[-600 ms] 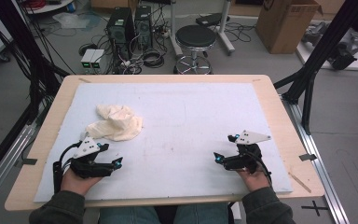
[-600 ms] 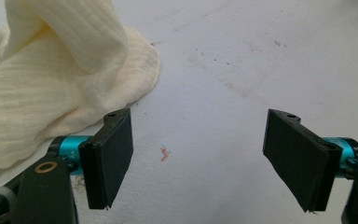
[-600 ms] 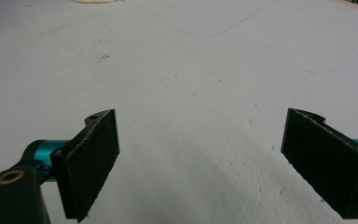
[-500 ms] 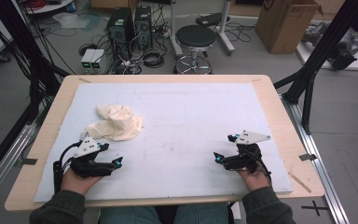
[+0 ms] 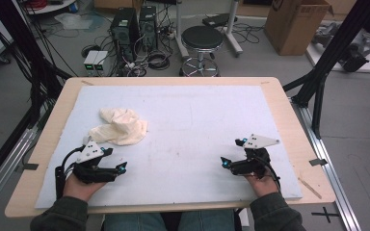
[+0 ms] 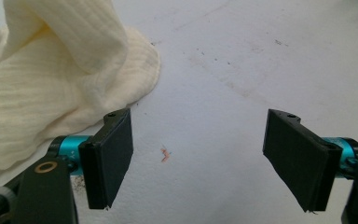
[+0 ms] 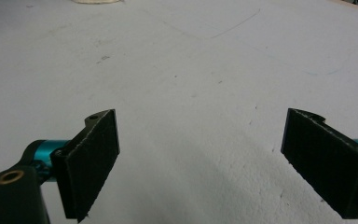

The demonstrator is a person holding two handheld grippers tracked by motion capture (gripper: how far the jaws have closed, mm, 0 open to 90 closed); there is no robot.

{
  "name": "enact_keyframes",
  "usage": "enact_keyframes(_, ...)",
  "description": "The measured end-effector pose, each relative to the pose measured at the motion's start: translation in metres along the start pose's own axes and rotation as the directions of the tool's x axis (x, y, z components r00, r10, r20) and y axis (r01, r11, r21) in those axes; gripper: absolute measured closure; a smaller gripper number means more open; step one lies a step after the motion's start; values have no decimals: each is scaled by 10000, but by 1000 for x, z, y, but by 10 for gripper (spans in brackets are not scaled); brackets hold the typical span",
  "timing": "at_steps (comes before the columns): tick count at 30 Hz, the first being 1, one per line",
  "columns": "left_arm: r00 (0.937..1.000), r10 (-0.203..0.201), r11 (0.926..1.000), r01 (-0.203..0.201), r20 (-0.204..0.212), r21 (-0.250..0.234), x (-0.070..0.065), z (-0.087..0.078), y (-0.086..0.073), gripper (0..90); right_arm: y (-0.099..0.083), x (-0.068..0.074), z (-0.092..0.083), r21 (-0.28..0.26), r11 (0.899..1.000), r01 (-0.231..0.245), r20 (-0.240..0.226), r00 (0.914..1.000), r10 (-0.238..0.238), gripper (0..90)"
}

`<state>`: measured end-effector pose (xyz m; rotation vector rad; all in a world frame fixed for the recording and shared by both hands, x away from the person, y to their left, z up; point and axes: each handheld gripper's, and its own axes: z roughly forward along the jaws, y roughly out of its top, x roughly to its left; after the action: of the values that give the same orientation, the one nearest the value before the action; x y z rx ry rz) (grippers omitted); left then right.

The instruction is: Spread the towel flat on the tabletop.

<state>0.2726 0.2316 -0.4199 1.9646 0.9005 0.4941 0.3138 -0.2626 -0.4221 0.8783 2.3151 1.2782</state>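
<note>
A crumpled cream cloth (image 5: pixel 119 127) lies on the white mat (image 5: pixel 192 120), left of centre. In the left gripper view the cloth (image 6: pixel 51 74) bulks up at the upper left, its edge just beyond the left pad. My left gripper (image 5: pixel 121 167) rests low on the mat near the front left, just in front of the cloth, open with nothing between its pads (image 6: pixel 109 156). My right gripper (image 5: pixel 224 163) rests at the front right, well away from the cloth, also open over bare mat, its pads (image 7: pixel 91 161) wide apart.
The mat covers a wooden table (image 5: pixel 289 120) whose bare edges ring it. Behind the table stand a black stool (image 5: pixel 201 41), computer towers (image 5: pixel 135 24) with cables, and a cardboard box (image 5: pixel 296 24). Black frame legs (image 5: pixel 327 62) rise at both sides.
</note>
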Motion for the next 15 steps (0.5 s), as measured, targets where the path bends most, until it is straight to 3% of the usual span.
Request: enact_keyframes(15, 9998, 35, 9997, -39, -176, -224, 0, -7, 0, 247, 2, 3, -1, -72, 9999, 133, -33, 9999, -133, 106)
